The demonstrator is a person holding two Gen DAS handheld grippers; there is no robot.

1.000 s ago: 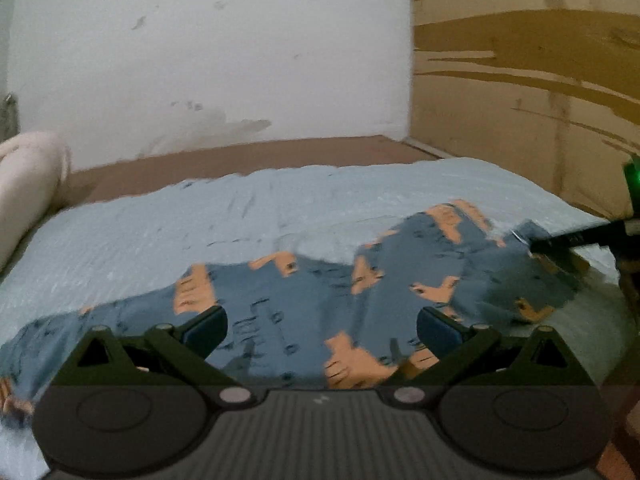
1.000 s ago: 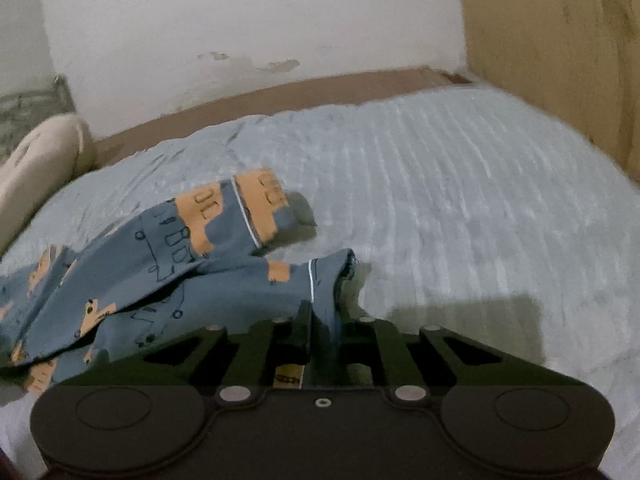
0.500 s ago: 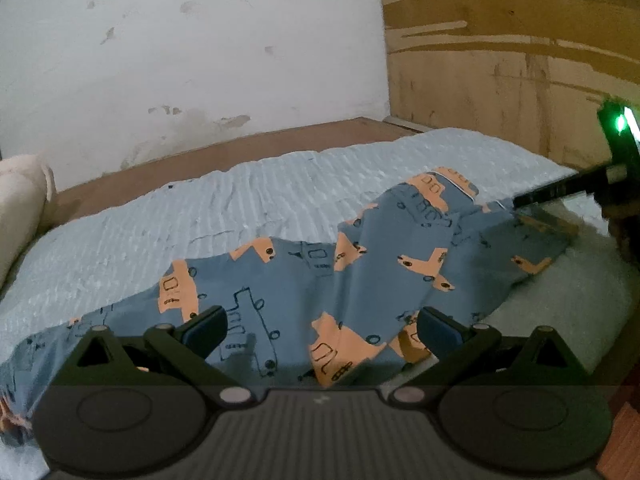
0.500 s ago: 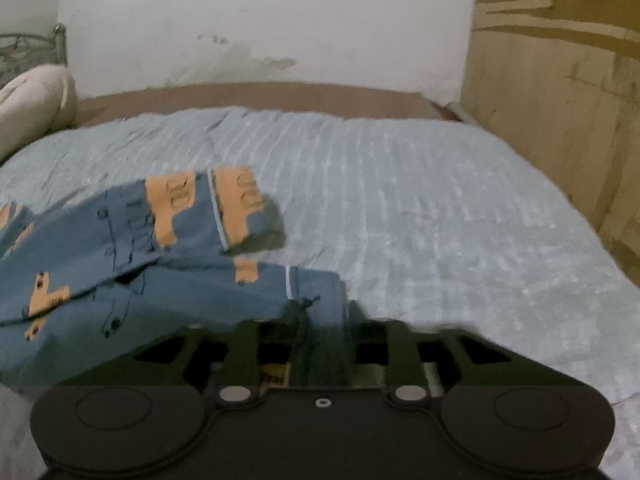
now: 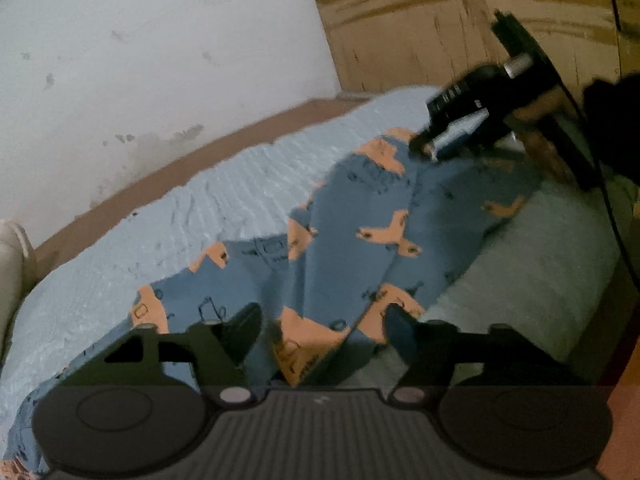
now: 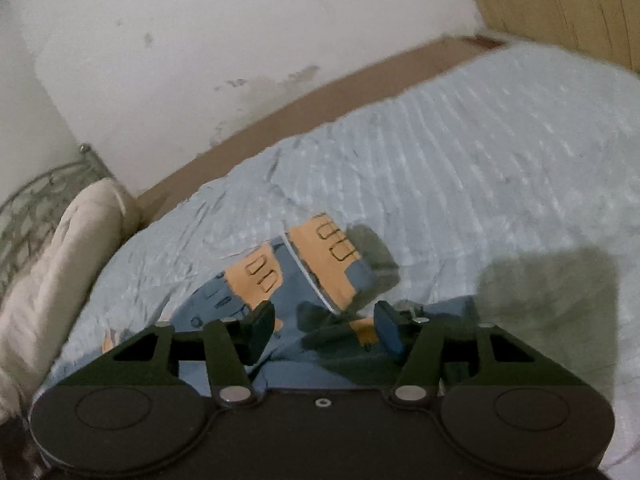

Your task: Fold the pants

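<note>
Blue pants [image 5: 360, 216] with orange car prints lie stretched across a pale blue bedspread [image 5: 224, 200]. My left gripper [image 5: 322, 326] is open, its jaws wide apart just above the middle of the pants. My right gripper [image 6: 324, 326] is open and hovers over the leg ends [image 6: 324, 264], where one cuff is turned back. The right gripper also shows in the left wrist view [image 5: 460, 132], over the far right end of the pants.
A white wall [image 6: 240, 32] stands behind the bed and a wooden panel [image 5: 440, 20] at the right. A cream pillow [image 6: 60, 264] lies at the left by a metal bed frame [image 6: 36, 196]. A brown bed edge [image 6: 320, 96] runs along the wall.
My right gripper was shut on the pant leg end and has opened, letting it go. Both views have tilted. The left gripper stays open over the pants.
</note>
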